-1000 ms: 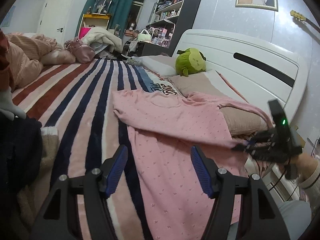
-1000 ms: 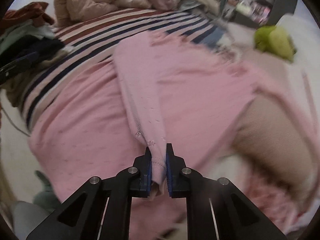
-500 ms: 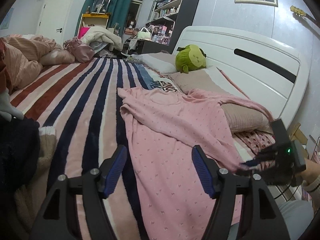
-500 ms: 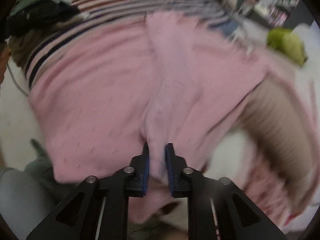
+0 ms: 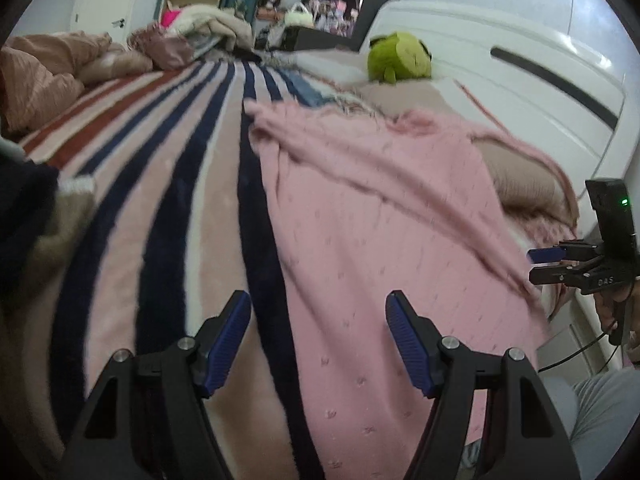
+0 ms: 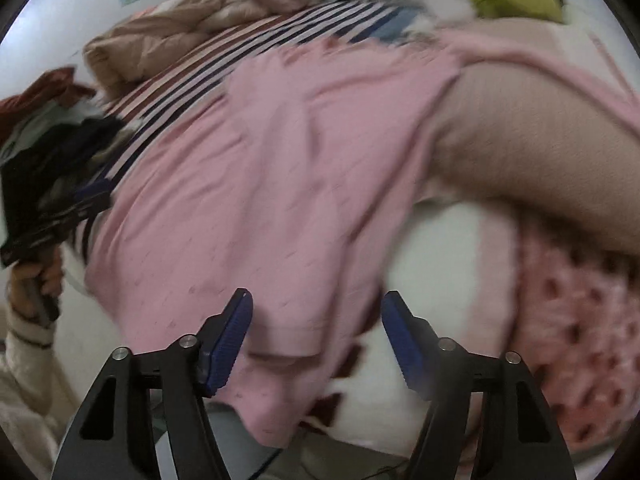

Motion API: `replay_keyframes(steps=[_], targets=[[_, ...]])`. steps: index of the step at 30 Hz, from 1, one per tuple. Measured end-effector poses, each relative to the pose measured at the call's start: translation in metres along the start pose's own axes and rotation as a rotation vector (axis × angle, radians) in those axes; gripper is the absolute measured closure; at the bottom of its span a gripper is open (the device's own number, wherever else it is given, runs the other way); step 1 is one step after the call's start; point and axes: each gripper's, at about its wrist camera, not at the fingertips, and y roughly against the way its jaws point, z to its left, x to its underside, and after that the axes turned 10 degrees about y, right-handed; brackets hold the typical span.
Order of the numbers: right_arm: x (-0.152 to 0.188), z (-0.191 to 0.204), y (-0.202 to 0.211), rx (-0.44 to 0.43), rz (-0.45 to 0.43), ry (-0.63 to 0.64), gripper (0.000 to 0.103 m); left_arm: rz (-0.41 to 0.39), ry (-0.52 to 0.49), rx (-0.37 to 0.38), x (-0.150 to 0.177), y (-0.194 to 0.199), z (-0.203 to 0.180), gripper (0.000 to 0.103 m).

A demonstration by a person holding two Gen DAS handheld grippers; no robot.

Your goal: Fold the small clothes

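The left gripper (image 5: 318,334) hangs low over the near edge of the bed, its blue pads spread wide with nothing between them. Below the gap lie a dark stripe of the blanket (image 5: 168,184) and the near left edge of the pink top (image 5: 372,240).

The right gripper (image 6: 316,332) is also wide open and holds nothing. A folded hem of the top (image 6: 264,184) lies under and between its pads, drooping over the near edge of the bed; whether the cloth touches either pad cannot be told through the blur. In the left view this gripper (image 5: 560,264) shows at the right edge of the bed, just off the top's near right corner, its fingers parted.

The top lies spread on the right half of the bed, wrinkled, with a long diagonal crease across it. Its far right part rides up over a tan pillow (image 5: 520,172), and one thin pink strip runs along that pillow's far side.

On the left edge of the bed sits a heap of dark and tan clothes (image 5: 28,216). Farther back, a green plush (image 5: 400,58) rests by the white headboard (image 5: 540,64), and rumpled bedding (image 5: 44,72) is piled at the far left corner.
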Motion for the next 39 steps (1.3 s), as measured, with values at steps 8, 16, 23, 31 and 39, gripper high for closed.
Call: replay_keyframes(steps=[8,16,23,31,39], targets=[[-0.008,0.014,0.009,0.103,-0.039,0.095,0.059,0.013,-0.045,-0.02,0.012,0.001,0.006,0.053],[-0.007,0.016,-0.019,0.065,0.023,0.073,0.075,0.032,-0.073,0.021,0.018,0.0,-0.001,0.098],[-0.009,0.011,0.009,0.172,-0.008,0.065,0.099,-0.038,-0.101,-0.018,0.012,0.034,0.001,0.099],[0.007,-0.014,0.009,0.114,0.002,-0.064,0.096,-0.018,-0.104,-0.027,0.011,0.032,-0.001,0.06],[0.017,-0.095,0.101,0.221,-0.332,-0.334,0.048,-0.175,-0.057,0.018,-0.037,0.063,-0.018,0.038]])
